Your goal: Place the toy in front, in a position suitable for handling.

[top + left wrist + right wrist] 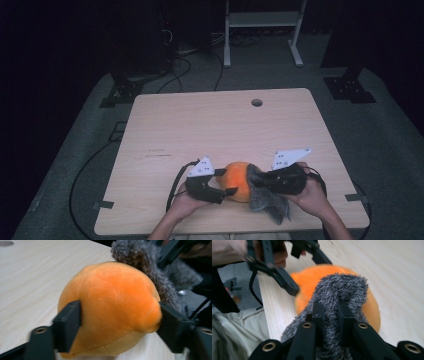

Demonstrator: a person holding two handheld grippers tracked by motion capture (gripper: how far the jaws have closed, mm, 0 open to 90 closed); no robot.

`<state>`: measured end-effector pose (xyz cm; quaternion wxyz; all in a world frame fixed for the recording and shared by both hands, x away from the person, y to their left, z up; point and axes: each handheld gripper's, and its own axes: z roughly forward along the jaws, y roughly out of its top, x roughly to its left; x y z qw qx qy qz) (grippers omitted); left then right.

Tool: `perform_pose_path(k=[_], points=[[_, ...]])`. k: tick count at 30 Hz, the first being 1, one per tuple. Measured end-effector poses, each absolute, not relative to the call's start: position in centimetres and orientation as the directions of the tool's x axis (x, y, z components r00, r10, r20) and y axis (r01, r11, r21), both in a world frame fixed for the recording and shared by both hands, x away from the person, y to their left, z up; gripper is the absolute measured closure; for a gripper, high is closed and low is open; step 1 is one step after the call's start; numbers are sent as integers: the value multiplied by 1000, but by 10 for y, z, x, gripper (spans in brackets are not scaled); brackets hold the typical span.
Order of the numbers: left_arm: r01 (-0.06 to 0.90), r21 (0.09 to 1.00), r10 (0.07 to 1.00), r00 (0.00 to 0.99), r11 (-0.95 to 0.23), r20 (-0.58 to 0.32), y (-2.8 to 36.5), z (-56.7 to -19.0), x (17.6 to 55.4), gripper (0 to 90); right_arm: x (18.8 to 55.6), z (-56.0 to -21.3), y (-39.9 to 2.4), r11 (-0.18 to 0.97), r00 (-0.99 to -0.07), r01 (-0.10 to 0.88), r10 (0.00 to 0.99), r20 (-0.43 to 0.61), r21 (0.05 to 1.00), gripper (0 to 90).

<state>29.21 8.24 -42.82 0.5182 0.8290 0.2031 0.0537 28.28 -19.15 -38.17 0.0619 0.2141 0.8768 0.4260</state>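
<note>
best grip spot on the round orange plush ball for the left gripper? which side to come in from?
Across the middle of the round orange plush ball, from the side away from the fuzzy grey cloth. The left gripper already sits that way, one jaw on each flank at the widest bulge. The ball is soft and round, so a grip off-centre would probably slip. The right gripper pinches the cloth on the far side.

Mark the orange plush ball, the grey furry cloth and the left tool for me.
orange plush ball (112, 305): left gripper view, middle of its front.
grey furry cloth (339, 290): right gripper view, bunched top fold.
left tool (226, 182): high view, midway between its tips.
</note>
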Motion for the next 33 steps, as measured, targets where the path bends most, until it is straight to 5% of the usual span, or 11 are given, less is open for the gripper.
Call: perform_pose_path(k=[7,9,17,21,26,33], points=[[4,849,298,937,-529,181,60,-419,264,342,261,-351,-164,606,-940,174,337,-52,776,785],[-2,832,293,936,-555,197,60,-421,263,340,266,-361,-161,639,-937,194,346,-53,745,785],[99,866,331,940,-491,80,74,-428,276,325,282,-378,-193,608,-897,320,441,26,726,785],[283,888,358,922,-362,-148,75,-424,288,139,286,-386,-193,544,-889,341,453,74,766,782],[299,874,399,907,-383,-135,84,-429,292,296,284,-389,-184,553,-904,318,422,70,770,780],[314,857,397,906,-408,-143,94,-432,294,307,296,-406,-207,553,-871,402,477,119,730,779]])
